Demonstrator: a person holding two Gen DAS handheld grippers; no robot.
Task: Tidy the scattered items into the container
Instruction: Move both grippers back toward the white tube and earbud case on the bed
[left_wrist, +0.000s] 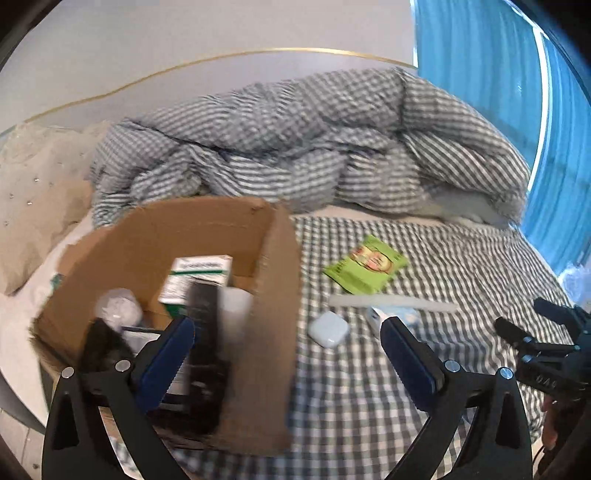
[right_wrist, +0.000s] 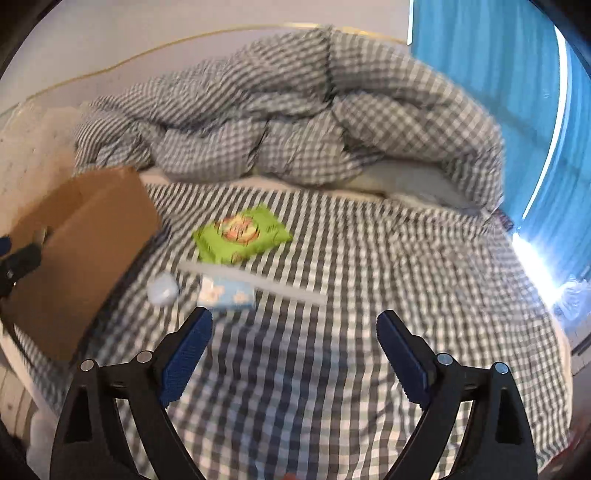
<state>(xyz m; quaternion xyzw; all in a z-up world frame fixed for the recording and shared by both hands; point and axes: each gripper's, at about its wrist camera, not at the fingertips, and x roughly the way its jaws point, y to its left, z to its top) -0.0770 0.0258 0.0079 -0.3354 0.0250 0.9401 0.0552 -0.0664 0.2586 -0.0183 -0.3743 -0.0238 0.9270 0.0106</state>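
On the checked bed (right_wrist: 332, 369) I hold both tongs, left (left_wrist: 288, 336) and right (right_wrist: 294, 328), released and empty, the cardboard box (left_wrist: 266, 295) far left and half-filled, the green packet (right_wrist: 242, 234) and earbud case (left_wrist: 328, 328) waiting nearby.

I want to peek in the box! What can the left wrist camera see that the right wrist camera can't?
Only the left wrist view shows inside the brown cardboard box: a green-and-white carton and a dark object.

Only the right wrist view shows the pale blue flowered packet fully.

Both show the green snack packet, the small white rounded case and the checked sheet.
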